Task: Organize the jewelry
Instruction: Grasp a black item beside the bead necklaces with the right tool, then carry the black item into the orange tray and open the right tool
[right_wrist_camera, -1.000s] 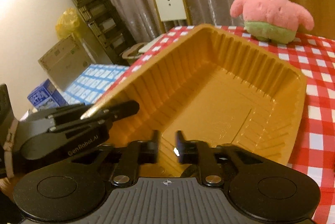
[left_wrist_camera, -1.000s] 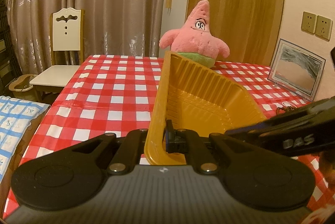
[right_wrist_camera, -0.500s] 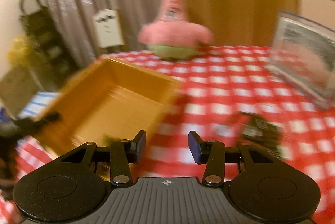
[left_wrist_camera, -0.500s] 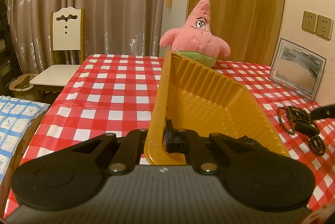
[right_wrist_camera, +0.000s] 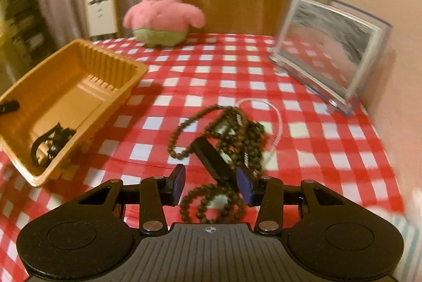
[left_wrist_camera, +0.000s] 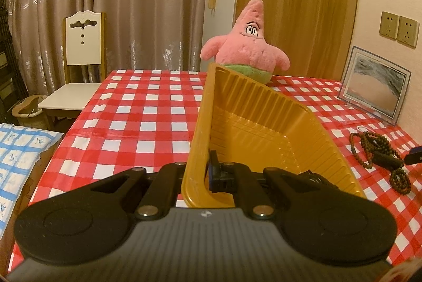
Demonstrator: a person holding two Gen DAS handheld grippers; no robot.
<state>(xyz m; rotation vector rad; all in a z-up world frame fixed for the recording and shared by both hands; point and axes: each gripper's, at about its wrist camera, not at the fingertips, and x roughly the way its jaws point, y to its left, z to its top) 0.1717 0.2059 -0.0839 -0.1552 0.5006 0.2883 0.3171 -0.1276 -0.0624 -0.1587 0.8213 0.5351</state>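
Red-checked surface (right_wrist_camera: 211, 66), one pink plush (right_wrist_camera: 161, 8), one orange tray (right_wrist_camera: 79, 66). Left gripper (left_wrist_camera: 204, 174) stays clamped on the tray's rim, with one dark piece (right_wrist_camera: 50, 145) inside. Right gripper (right_wrist_camera: 211, 184), over the tray a second ago, now hovers spread apart over one bead tangle (right_wrist_camera: 226, 139).

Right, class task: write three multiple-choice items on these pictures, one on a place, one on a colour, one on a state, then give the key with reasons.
1. Where does the bead necklace lie?
A. in the tray
B. on the checked tablecloth
C. on the chair

2. What colour is the tray?
A. blue
B. white
C. yellow-orange

3. How is the right gripper?
A. open over the beads
B. shut on the tray
C. shut on the plush toy

Key: 1 B, the beads rest on the red and white squares; 2 C, its ribbed walls show that colour; 3 A, its pads stand apart with beads between them.
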